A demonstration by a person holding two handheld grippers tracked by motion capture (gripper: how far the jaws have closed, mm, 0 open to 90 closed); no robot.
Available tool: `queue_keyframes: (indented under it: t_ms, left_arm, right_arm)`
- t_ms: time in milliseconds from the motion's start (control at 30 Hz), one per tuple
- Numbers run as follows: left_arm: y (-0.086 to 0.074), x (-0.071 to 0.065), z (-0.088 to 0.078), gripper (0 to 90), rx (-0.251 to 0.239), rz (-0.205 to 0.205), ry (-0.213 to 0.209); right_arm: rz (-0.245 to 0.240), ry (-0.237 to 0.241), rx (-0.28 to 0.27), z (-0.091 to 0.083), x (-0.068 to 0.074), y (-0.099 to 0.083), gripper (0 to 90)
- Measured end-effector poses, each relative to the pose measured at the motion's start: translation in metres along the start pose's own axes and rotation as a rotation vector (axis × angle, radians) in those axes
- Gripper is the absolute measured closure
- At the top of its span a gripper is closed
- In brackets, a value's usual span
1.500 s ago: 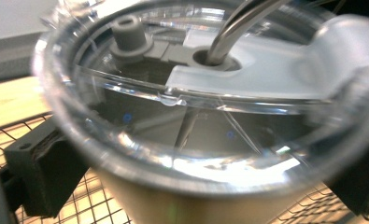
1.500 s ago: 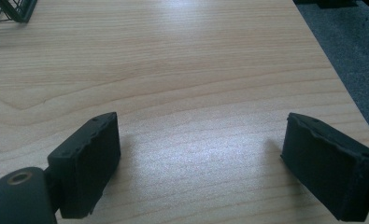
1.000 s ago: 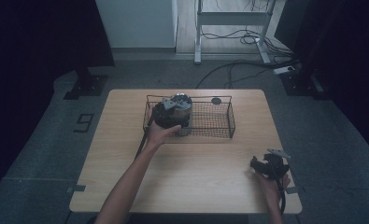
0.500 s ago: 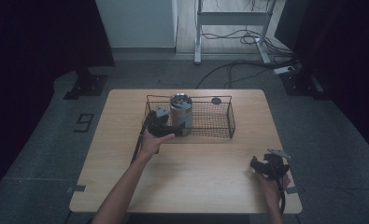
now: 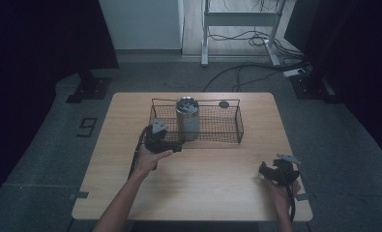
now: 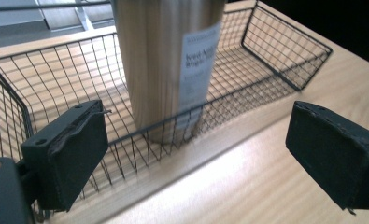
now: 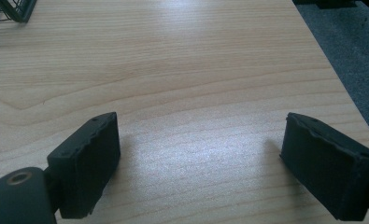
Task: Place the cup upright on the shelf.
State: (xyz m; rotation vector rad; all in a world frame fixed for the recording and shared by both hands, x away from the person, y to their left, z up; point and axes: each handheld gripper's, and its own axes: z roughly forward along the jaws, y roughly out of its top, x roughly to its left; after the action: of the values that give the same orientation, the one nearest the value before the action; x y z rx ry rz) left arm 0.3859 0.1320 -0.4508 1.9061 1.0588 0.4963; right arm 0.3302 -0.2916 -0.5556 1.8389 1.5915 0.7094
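Observation:
A steel tumbler (image 5: 187, 118) with a white label stands upright in the left part of a black wire basket (image 5: 227, 126). My left gripper (image 5: 171, 144) is just outside the basket's front left wall, open and holding nothing. In the left gripper view the tumbler (image 6: 168, 60) rises behind the basket's front wall (image 6: 247, 95), beyond my left gripper (image 6: 201, 158) with its jaws wide apart. My right gripper (image 5: 271, 172) rests near the table's front right corner. In its own view my right gripper (image 7: 198, 163) is open over bare wood.
A small dark round object (image 5: 223, 104) lies on the table behind the basket. The wooden table (image 5: 208, 193) has bare room in front of the basket. A basket corner (image 7: 9, 10) shows at the top left of the right gripper view. Dark floor surrounds the table.
The left gripper set the tumbler down in the basket, let go of it, and drew back out toward the person. The right gripper stayed put.

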Motion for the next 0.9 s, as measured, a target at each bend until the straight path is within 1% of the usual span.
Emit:
queue_keyframes:
  t_ms: [133, 200, 300, 433, 567, 700, 800, 900]
  left_arm:
    - [-0.010, -0.003, -0.011, 6.1, 0.006, 0.007, -0.014]
    - [-0.015, -0.005, -0.017, 6.2, 0.010, 0.011, -0.014]
    - [-0.023, -0.007, -0.026, 6.3, 0.015, 0.009, -0.023]
    - [-0.034, -0.006, -0.035, 6.4, 0.016, -0.007, -0.024]
    - [-0.044, -0.006, -0.042, 7.4, 0.027, -0.022, -0.009]
    - [-0.050, -0.009, -0.047, 7.4, 0.034, -0.016, -0.012]
    - [-0.057, -0.010, -0.049, 7.4, 0.036, -0.024, -0.019]
    - [-0.065, -0.009, -0.050, 7.4, 0.054, -0.028, -0.020]
  right_arm:
    - [0.000, 0.000, 0.000, 0.000, 0.000, 0.000, 11.7]
    - [0.000, 0.000, 0.000, 0.000, 0.000, 0.000, 11.7]
    - [0.000, 0.000, 0.000, 0.000, 0.000, 0.000, 11.7]
    - [0.000, 0.000, 0.000, 0.000, 0.000, 0.000, 11.7]
    - [0.000, 0.000, 0.000, 0.000, 0.000, 0.000, 11.6]
    - [0.000, 0.000, 0.000, 0.000, 0.000, 0.000, 11.7]
    - [0.000, 0.000, 0.000, 0.000, 0.000, 0.000, 11.7]
    - [0.001, 0.000, 0.000, 0.000, 0.000, 0.000, 11.7]
